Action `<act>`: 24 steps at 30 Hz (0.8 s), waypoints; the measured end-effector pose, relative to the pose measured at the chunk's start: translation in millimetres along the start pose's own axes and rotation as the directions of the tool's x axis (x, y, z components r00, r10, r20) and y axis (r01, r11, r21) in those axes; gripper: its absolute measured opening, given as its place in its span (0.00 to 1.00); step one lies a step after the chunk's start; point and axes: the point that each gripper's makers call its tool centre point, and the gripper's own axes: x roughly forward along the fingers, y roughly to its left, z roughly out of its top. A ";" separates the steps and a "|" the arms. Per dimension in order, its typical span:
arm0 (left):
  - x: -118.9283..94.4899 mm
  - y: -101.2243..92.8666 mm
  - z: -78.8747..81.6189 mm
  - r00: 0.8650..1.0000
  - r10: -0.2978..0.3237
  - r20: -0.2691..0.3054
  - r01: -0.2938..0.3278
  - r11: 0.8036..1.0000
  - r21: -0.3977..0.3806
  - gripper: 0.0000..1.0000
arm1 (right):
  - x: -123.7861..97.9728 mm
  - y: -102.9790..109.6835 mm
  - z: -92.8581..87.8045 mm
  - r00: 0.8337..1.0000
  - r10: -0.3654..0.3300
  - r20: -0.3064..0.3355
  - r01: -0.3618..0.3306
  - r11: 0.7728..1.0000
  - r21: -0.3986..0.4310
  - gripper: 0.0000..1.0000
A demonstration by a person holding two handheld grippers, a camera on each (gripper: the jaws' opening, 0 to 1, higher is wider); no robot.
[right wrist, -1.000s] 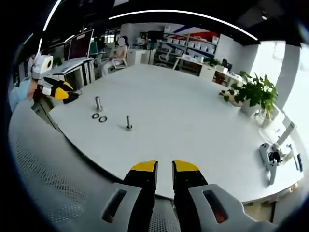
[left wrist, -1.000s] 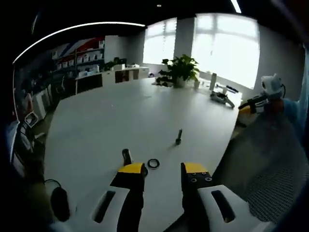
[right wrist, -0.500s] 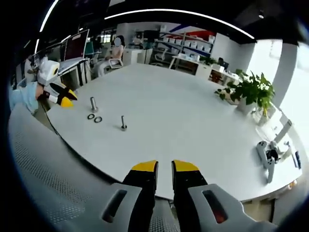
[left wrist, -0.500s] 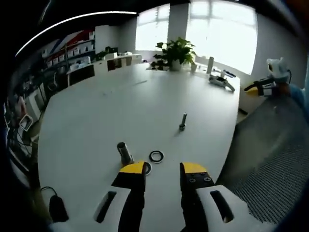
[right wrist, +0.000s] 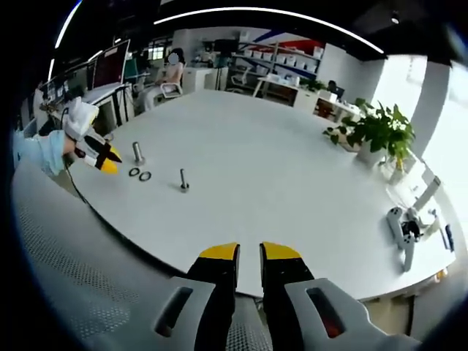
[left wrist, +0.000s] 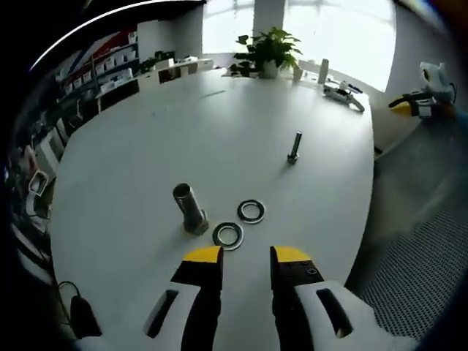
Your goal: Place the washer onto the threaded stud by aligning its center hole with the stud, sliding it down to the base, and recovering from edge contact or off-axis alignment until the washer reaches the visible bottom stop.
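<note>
White table (left wrist: 131, 146) holds two washers (left wrist: 227, 235) beside an upright stud (left wrist: 293, 147).

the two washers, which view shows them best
The left gripper view: the nearer washer and the farther washer lie flat on the table just ahead of the left gripper, holes visible. In the right gripper view they are tiny dark rings far off.

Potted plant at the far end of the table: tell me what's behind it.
In the left gripper view, bright windows and a pale column rise behind the potted plant. A white bottle-like cylinder stands beside it on the table. The leaves cover whatever lies directly behind them.
</note>
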 end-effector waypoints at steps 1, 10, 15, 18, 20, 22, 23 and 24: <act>3.3 1.9 -0.8 1.000 -0.011 -0.018 0.011 1.000 0.009 0.24 | 0.2 1.2 0.7 1.000 0.008 0.004 -0.008 1.000 -0.004 0.14; 20.7 6.5 -2.8 0.985 -0.052 -0.166 0.078 0.985 0.155 0.25 | 0.4 1.2 0.2 1.000 0.017 0.012 -0.017 1.000 -0.006 0.13; 28.3 4.8 0.4 0.976 -0.074 -0.206 0.115 0.973 0.199 0.27 | 0.5 0.3 -0.9 1.000 0.016 0.009 -0.016 1.000 -0.005 0.13; 31.2 6.0 2.1 0.970 -0.076 -0.232 0.129 0.966 0.224 0.27 | 0.4 -0.3 -0.5 1.000 0.013 0.013 -0.013 1.000 -0.003 0.13; 32.5 6.7 1.7 0.966 -0.079 -0.248 0.140 0.961 0.240 0.27 | 0.3 -0.4 -0.4 1.000 0.012 0.014 -0.012 1.000 -0.002 0.13; 33.7 9.0 0.8 0.962 -0.073 -0.265 0.145 0.955 0.261 0.27 | 0.3 -0.4 -0.5 1.000 0.011 0.015 -0.011 1.000 -0.002 0.13; 34.2 9.7 0.7 0.961 -0.073 -0.269 0.147 0.952 0.267 0.27 | 0.3 -0.4 -0.3 1.000 0.011 0.017 -0.011 1.000 -0.002 0.13; 34.7 9.7 1.5 0.961 -0.074 -0.268 0.148 0.952 0.268 0.27 | 0.3 -0.3 -0.4 1.000 0.011 0.017 -0.011 1.000 -0.001 0.13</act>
